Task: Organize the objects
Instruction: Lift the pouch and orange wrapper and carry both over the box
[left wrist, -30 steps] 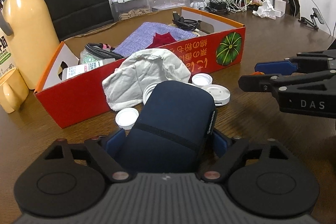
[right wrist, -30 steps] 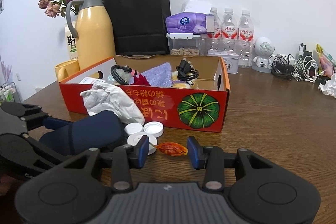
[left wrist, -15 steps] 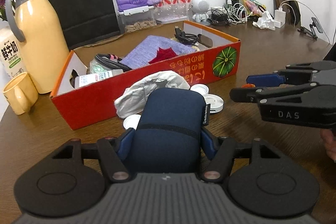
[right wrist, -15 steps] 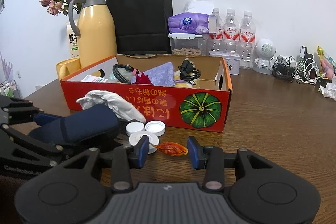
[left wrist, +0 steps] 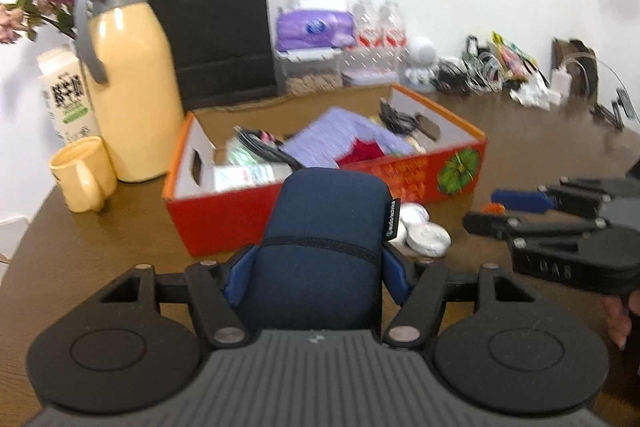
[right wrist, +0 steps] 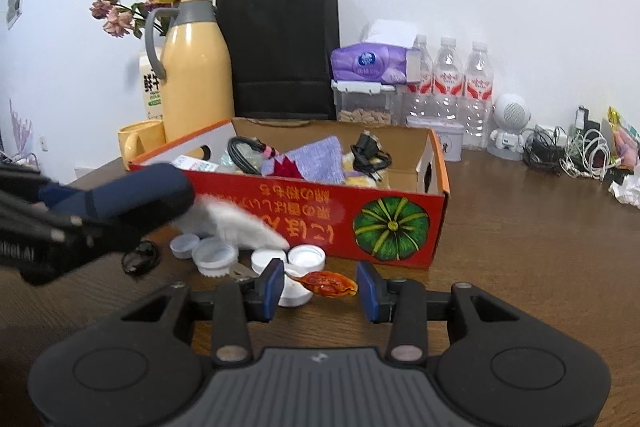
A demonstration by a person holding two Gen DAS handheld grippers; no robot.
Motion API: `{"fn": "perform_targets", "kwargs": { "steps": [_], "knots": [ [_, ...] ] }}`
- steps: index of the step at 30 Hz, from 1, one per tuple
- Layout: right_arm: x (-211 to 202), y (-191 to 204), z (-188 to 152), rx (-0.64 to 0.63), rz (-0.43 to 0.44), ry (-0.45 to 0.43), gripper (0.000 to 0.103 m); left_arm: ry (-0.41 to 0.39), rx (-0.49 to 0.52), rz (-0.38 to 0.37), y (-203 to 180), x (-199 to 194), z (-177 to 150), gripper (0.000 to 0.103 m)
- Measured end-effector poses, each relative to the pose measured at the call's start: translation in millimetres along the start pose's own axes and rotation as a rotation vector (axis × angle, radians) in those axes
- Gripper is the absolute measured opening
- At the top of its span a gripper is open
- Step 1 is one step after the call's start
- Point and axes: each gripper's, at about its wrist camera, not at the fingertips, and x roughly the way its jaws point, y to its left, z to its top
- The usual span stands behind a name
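The left gripper (left wrist: 320, 263) clamps a navy pouch (left wrist: 324, 239) between its blue pads, carried clear of the table at about 6 o'clock from the red box (left wrist: 224, 223). In the right wrist view the pouch (right wrist: 132, 195) hangs at 9 o'clock, above the white cloth (right wrist: 236, 223) and caps (right wrist: 214, 253).

The right gripper (right wrist: 320, 289) stands open, its pads either side of an orange candy (right wrist: 330, 283) without touching it. The candy lies on the table just in front of the box, beside a cap.

The step in hand looks like dropping the pouch into the box. To do it well, the left hand should lift until the pouch clears the near wall, go forward toward 12 o'clock, and release over the lower left part, near the black cable (left wrist: 260, 147), not on the purple cloth (left wrist: 340, 139) heap. The pouch is soft, so the grip should hold until it rests on something.

Writing: the pouch's side tag seems to read "audio-technica", though blur makes that unsure. The box front carries Japanese characters, seen upside down, beside a green pumpkin picture (right wrist: 390, 223). The milk carton (left wrist: 66, 99) bears Chinese characters. The right gripper's body shows "DAS" faintly.
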Motion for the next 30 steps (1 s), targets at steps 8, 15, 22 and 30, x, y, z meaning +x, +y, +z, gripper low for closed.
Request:
{"fn": "perform_targets", "kwargs": {
  "steps": [8, 15, 22, 30],
  "knots": [
    [-5, 0, 19, -0.018, 0.011, -0.043, 0.039, -0.051, -0.074, 0.022, 13, 2, 35, 0.066],
    [5, 3, 47, -0.074, -0.001, -0.082, 0.039, -0.063, -0.131, 0.041, 19, 23, 65, 0.066],
    [39, 4, 78, -0.093, -0.011, -0.105, 0.039, -0.084, -0.175, 0.066, 19, 56, 90, 0.066],
    [94, -11, 109, -0.066, -0.047, -0.11, 0.039, -0.061, -0.233, 0.097, 28, 113, 105, 0.066]
  ]
}}
